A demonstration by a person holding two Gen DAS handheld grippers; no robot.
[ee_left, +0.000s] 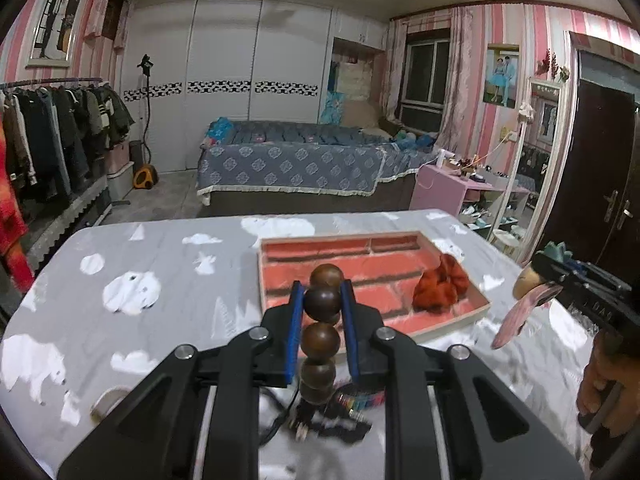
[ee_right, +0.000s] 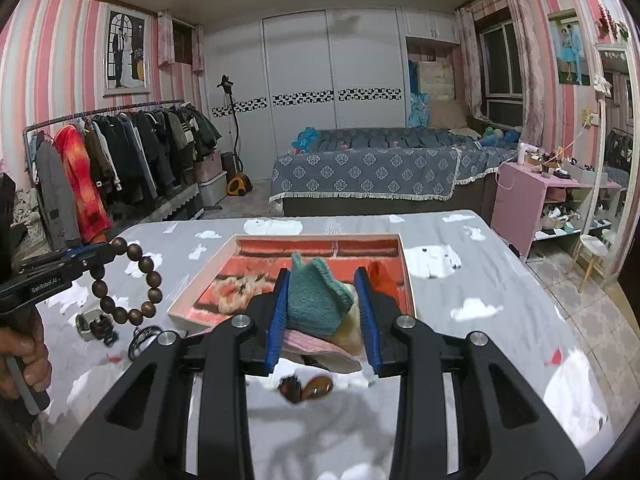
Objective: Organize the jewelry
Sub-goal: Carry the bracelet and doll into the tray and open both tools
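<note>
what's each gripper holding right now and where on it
Left gripper: wooden bead bracelet, pinched at its top bead, the loop hanging below. Right gripper: teal felt piece, clamped across its sides.

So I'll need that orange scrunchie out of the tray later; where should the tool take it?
Grip the orange scrunchie across its raised, bunched top, coming from above: it sits against the tray's right wall, so side approaches look blocked.

Small dark items (ee_left: pixel 320 420) under the bead bracelet (ee_left: pixel 322 332): blurred, unidentifiable. Orange scrunchie (ee_right: pixel 378 280): mostly hidden behind the right hand-held gripper (ee_right: pixel 324 300) finger.
</note>
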